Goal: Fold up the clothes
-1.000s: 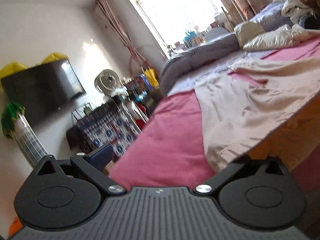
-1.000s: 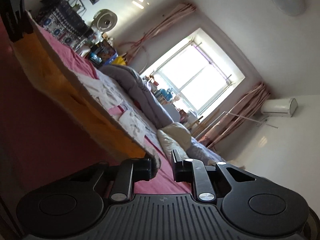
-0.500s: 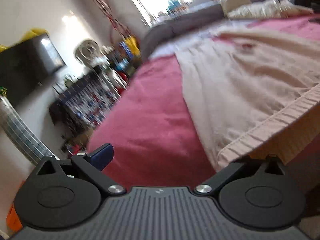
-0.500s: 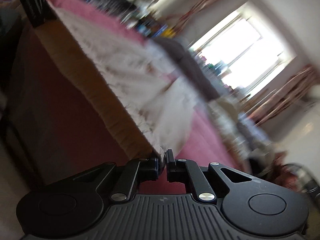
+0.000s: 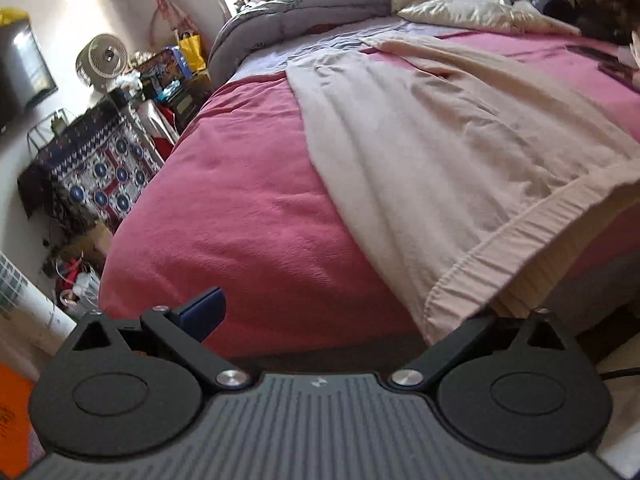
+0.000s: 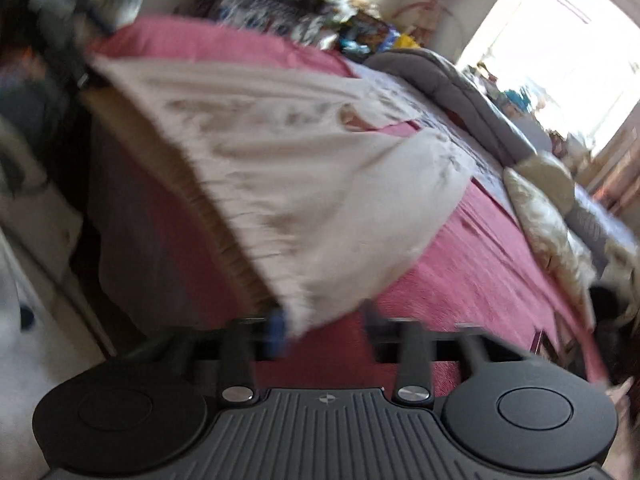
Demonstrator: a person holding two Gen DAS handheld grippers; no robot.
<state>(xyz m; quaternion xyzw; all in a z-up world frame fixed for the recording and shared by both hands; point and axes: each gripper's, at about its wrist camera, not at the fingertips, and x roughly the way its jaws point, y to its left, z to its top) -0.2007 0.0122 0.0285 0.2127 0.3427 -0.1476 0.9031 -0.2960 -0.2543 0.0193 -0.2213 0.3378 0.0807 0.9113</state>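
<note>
I look out over a bed (image 5: 248,216) with a pink cover, a grey duvet (image 5: 296,24) and pillows (image 5: 480,12) bunched at its far end under a bright window (image 6: 560,48). Off to the side stand a fan (image 5: 105,56) and a patterned cloth (image 5: 100,168) over a low stand.

The garment (image 5: 420,152), pale cream with a ribbed hem, lies spread on the cover ahead of both tools, its hem hanging over the bed edge nearest me.

My left gripper (image 5: 340,320) is spread wide; the hem corner sits against its right-hand finger, but I can't tell whether anything presses it. My right gripper (image 6: 324,328) is opening, and the other hem corner hangs in the gap between its fingers, seemingly let go.

I judge I'm mid-way through laying the garment flat. Next I need a fresh grip on both hem corners, then a lift toward the far end.
</note>
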